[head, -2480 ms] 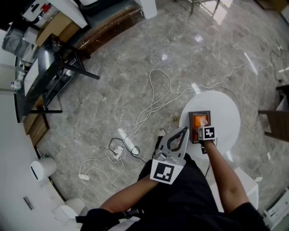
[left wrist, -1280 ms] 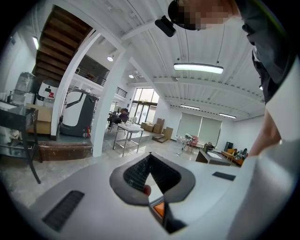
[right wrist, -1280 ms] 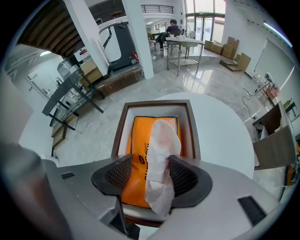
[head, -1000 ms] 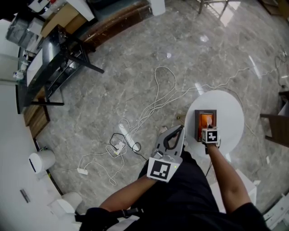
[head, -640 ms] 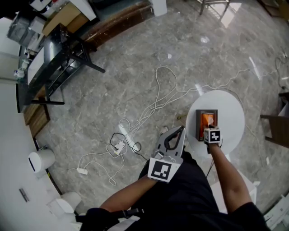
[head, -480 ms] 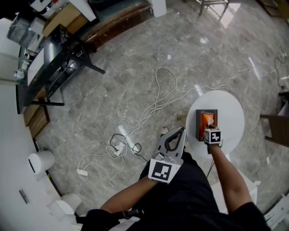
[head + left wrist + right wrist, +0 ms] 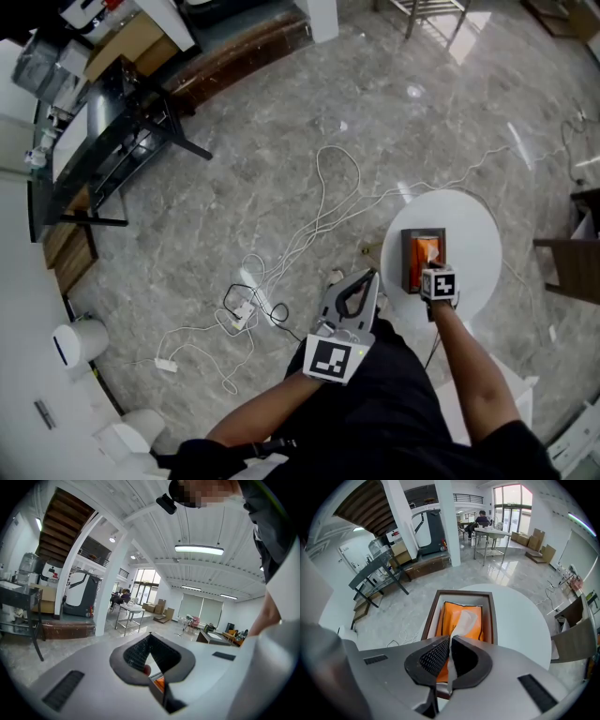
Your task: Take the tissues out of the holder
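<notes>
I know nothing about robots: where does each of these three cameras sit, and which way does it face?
Head view: on the person's head, looking steeply down at floor and white table; shows arms, left gripper, right gripper.
Left gripper view: on that gripper, facing nearly level across the hall; shows its shut, empty jaws, the person's clothing.
Right gripper view: on that gripper, tilted down at the holder; jaws just closed on a tissue.
Shared: head and right gripper views both show holder and table.
</notes>
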`<state>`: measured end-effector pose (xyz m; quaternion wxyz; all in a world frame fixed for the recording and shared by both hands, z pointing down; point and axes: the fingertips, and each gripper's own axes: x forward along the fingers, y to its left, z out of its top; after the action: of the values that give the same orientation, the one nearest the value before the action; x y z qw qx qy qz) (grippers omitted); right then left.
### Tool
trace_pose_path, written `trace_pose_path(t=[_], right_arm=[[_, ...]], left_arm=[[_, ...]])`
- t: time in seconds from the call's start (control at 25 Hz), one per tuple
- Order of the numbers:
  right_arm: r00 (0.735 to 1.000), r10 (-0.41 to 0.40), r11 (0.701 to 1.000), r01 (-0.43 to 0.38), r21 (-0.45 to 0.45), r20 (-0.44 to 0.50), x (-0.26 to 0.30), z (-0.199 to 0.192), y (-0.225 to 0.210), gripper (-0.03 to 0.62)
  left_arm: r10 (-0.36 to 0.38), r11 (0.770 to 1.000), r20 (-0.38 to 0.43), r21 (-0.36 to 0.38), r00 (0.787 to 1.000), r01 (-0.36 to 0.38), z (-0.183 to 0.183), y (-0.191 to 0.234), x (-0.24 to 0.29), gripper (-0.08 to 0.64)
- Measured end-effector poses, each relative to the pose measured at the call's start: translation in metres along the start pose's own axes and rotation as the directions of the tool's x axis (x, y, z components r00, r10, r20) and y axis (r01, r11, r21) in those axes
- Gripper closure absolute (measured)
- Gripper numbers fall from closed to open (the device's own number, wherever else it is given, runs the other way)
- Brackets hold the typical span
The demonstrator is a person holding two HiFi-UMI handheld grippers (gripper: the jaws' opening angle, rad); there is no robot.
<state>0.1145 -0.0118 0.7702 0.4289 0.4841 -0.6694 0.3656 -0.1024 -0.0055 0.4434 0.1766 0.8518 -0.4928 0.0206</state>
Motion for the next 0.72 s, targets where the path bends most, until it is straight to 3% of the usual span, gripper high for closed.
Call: trace_pose_path(t=[0.72], right_arm=[[0.999, -0.030, 0.999, 0.031, -0.022, 0.033, -0.029, 0.014, 0.006, 0.577]], left_arm=[[-0.038, 0.999, 0.040, -0.018, 0.998, 0.039, 0.013, -0.002, 0.000, 0.561]])
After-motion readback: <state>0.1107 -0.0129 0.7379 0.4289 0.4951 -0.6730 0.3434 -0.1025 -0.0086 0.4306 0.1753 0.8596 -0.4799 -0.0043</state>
